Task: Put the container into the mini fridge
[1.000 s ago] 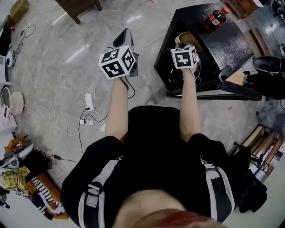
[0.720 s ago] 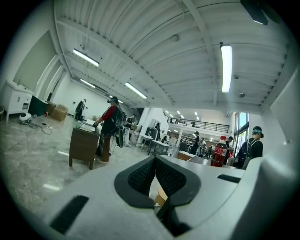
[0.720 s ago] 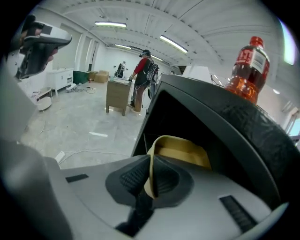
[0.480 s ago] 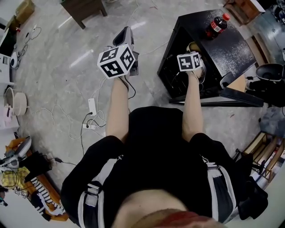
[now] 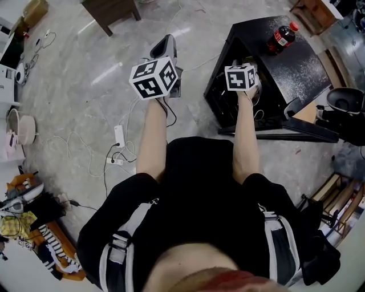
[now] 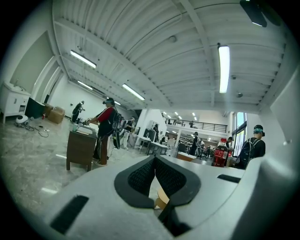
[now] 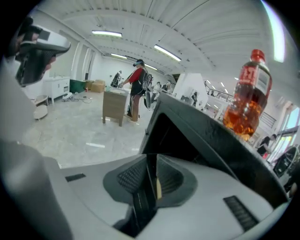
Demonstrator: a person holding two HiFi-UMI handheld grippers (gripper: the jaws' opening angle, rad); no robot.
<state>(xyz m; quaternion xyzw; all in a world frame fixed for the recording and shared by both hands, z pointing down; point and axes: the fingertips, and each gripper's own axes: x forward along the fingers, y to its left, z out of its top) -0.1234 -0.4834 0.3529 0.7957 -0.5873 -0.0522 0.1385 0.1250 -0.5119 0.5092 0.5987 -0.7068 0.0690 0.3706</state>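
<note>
The black mini fridge [image 5: 296,63] stands on the floor with its door [image 5: 296,130] swung open and a cola bottle [image 5: 281,37] on top. My right gripper [image 5: 246,61] is at the fridge's open front, its marker cube covering the jaws in the head view. In the right gripper view the right gripper [image 7: 151,159] is shut on a thin tan edge of the container [image 7: 158,187], with the dark fridge opening [image 7: 178,136] just ahead. My left gripper [image 5: 166,43] hangs over the floor left of the fridge. The left gripper [image 6: 153,160] is shut with nothing gripped.
A white power strip [image 5: 118,136] and loose cables lie on the floor below the left gripper. A brown wooden table [image 5: 111,11] stands at the back. Black equipment [image 5: 345,105] sits right of the fridge door. Several people work far off.
The tan container that showed ahead of the right cube is now hidden behind it, close to the fridge opening. The left gripper has hardly moved.
</note>
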